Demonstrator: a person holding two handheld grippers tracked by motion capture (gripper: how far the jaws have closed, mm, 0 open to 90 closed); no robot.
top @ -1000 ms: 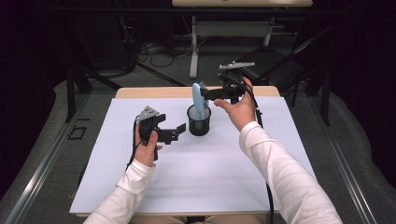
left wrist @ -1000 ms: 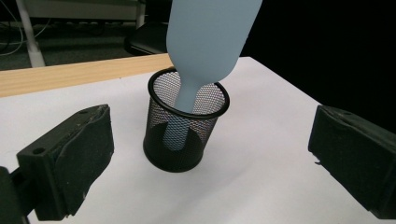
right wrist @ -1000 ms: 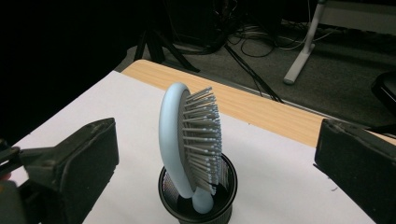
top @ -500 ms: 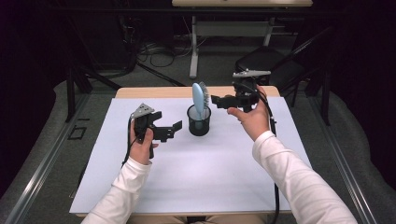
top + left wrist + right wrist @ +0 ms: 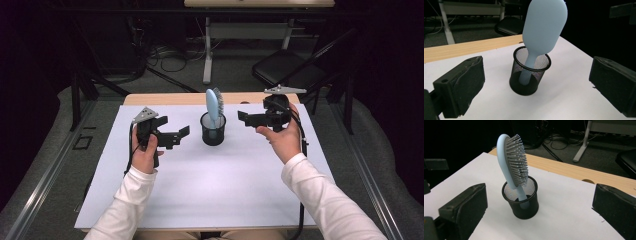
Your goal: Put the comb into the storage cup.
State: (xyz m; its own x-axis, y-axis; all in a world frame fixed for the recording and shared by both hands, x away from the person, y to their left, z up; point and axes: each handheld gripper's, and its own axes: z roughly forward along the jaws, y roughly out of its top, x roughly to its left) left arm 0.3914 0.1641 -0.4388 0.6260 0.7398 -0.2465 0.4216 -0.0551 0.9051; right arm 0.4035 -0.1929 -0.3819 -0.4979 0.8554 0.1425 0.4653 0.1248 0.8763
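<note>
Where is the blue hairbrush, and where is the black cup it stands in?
hairbrush (image 5: 517, 162), right gripper view, on the bristles of its head
cup (image 5: 524, 86), left gripper view, on its mesh wall

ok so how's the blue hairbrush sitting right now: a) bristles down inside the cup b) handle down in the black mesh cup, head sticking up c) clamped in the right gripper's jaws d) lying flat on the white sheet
b: the hairbrush stands with its handle down in the mesh cup and its bristled head rising above the rim; both the left gripper and the right gripper sit apart from it, jaws open.
</note>
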